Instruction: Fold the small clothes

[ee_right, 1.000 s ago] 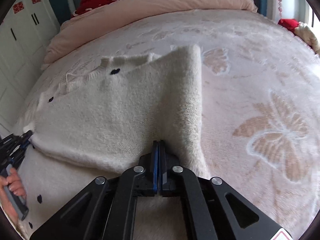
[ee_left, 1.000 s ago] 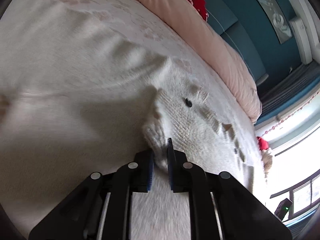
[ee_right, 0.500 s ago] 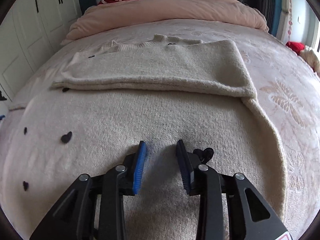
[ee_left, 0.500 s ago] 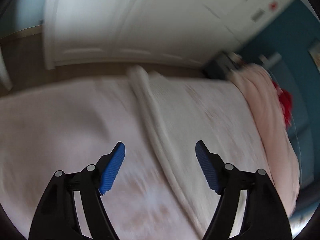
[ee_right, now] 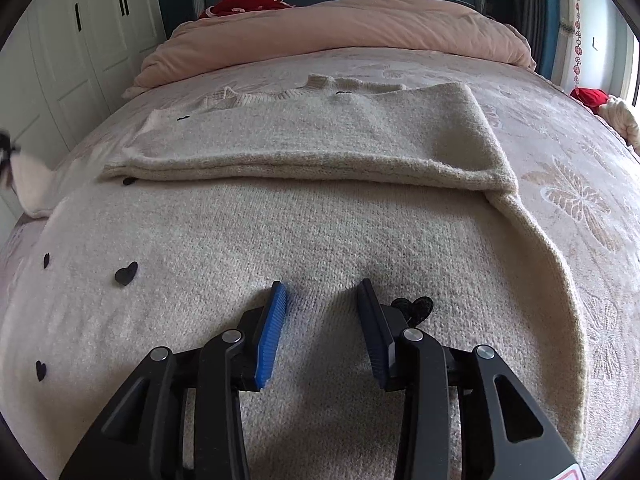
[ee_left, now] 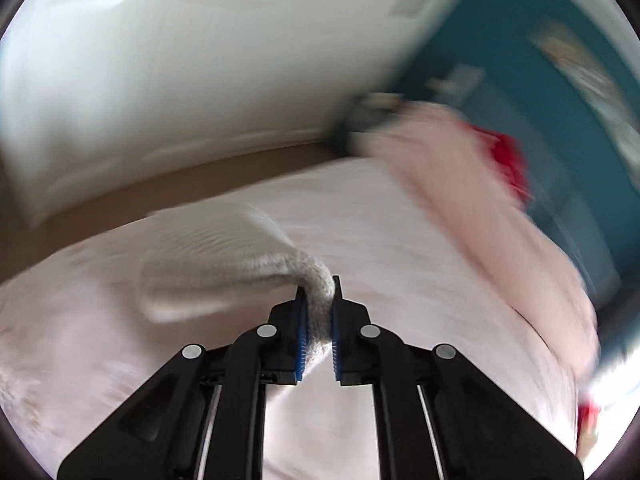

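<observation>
- sweater (ee_right: 320,216) reads as a soft, fluffy cream knit, light for its bulk and limp all over; my judgement is it will sag and stretch wherever it hangs unsupported, so it wants lifting by a doubled edge or a cuff, not by a single layer of the body.
- left of the sweater body, its sleeve (ee_left: 224,264) lies out across the bed cover (ee_left: 400,240); the left gripper (ee_left: 319,312) is clenched on a bunched section of that sleeve, the knit squeezed into a rope between the blue pads. this view is motion-blurred, so how far the sleeve is lifted off the cover i cannot tell.
- a pinch like that seems secure, since the fuzzy yarn should not slip on ribbed pads, though it may pull the weave if dragged.
- on the sweater itself, the far part is already doubled over toward the near part, its folded edge (ee_right: 304,172) running straight across the body; the collar ribbing shows beyond it, toward the pink duvet (ee_right: 340,36).
- small black hearts (ee_right: 126,273) dot the near-left of the knit, and another peeks out beside the right finger.
- the right gripper (ee_right: 322,312) rests low over the near-centre of the sweater with its fingers spread and nothing between them.
- right of the sweater, its side edge curves down along the butterfly-patterned cover; that thick edge looks like the next sound place to take hold.
</observation>
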